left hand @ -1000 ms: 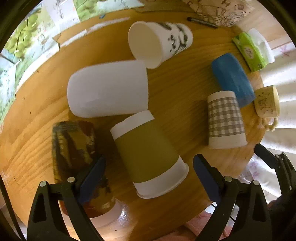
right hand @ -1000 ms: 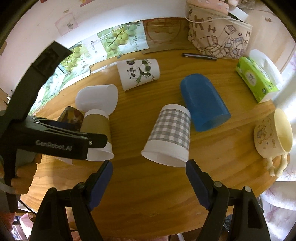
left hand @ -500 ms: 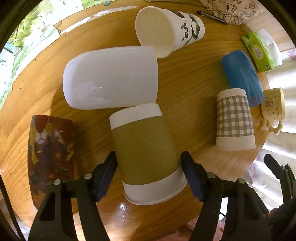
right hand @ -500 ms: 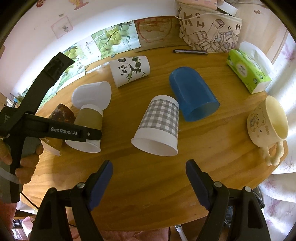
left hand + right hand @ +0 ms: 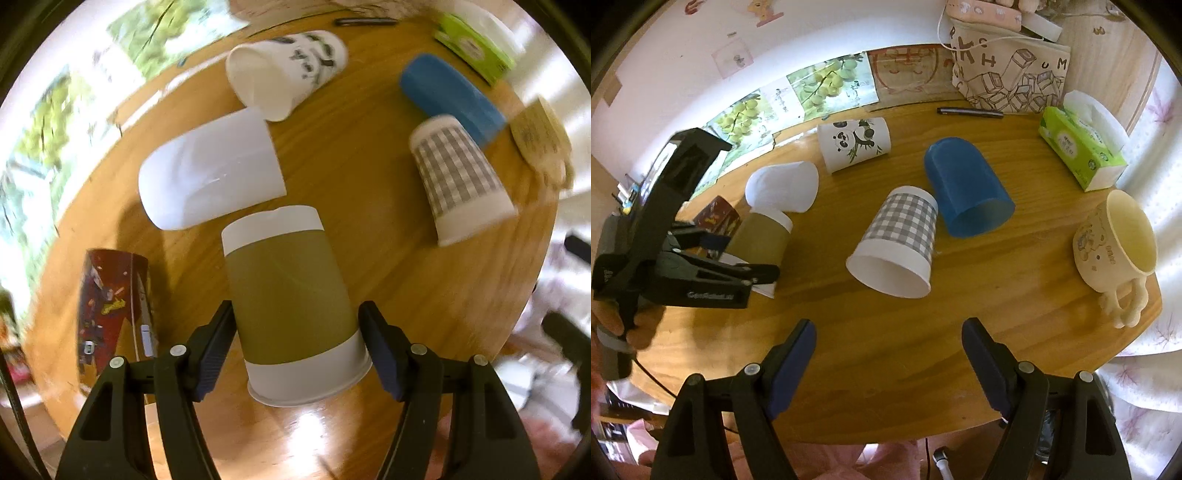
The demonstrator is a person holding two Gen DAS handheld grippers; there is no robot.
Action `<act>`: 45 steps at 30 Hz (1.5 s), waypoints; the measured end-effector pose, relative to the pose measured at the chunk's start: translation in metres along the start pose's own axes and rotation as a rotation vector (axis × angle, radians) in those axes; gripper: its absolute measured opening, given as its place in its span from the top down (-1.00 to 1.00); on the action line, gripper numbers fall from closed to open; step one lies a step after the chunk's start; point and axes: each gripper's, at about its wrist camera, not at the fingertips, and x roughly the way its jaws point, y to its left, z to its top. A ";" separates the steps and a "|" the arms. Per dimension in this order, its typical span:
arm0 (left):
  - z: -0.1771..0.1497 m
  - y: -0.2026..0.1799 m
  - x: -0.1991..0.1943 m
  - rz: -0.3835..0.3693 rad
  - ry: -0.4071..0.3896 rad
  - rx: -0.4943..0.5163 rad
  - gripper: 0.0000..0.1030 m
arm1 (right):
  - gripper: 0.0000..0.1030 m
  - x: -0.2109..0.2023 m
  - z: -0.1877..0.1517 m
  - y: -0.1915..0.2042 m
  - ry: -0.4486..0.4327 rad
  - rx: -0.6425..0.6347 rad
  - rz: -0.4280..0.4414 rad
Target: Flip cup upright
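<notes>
Left tongs [image 5: 297, 338]: I have them low over the round wooden desk [image 5: 351, 155], both blue-padded fingers [image 5: 216, 352] pressed against the flanks of the olive-green paper cup with white bands [image 5: 291, 295], clenched on it near its rim. In the right wrist view the left tongs [image 5: 738, 258] come in level from the left, a hand [image 5: 613, 325] on the grip behind them.

Olive cup: on its side, base pointing away from me, rim toward the camera. Its base sits just beside the white plastic tumbler [image 5: 210, 173], also lying down.

Right tongs [image 5: 888, 363]: hanging above the near desk edge, fingers spread wide, nothing between them.

Relative to the olive cup:
- dark red printed paper cup [image 5: 114, 306], just to its left;
- panda-print white paper cup [image 5: 288, 70], beyond the tumbler, on its side;
- grey-checked paper cup [image 5: 458, 177], to the right, on its side;
- blue plastic cup [image 5: 450, 96], behind the checked one and touching it;
- cream ceramic mug with a bear print [image 5: 1115, 243], far right, near the desk edge;
- green tissue box [image 5: 1082, 151] and black pen [image 5: 971, 112], at the far side.

Change from half a second ago: the fingers, then spread alongside the olive cup, have now closed onto it. The left wrist view is motion-blurred at its edges.
</notes>
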 end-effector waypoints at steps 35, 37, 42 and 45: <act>-0.133 -0.099 -0.041 0.122 -0.166 2.097 -0.38 | -0.58 0.001 -0.088 -0.016 0.015 -0.063 0.016; -0.136 -0.093 -0.038 0.083 -0.155 2.176 -0.38 | -0.58 0.002 -0.091 -0.014 0.022 -0.041 0.018; -0.145 -0.092 -0.035 0.065 -0.204 2.268 -0.38 | -0.58 0.002 -0.098 -0.006 0.030 -0.018 0.028; -0.139 -0.095 -0.029 0.049 -0.241 2.294 -0.38 | -0.58 0.003 -0.100 -0.001 0.034 -0.014 0.030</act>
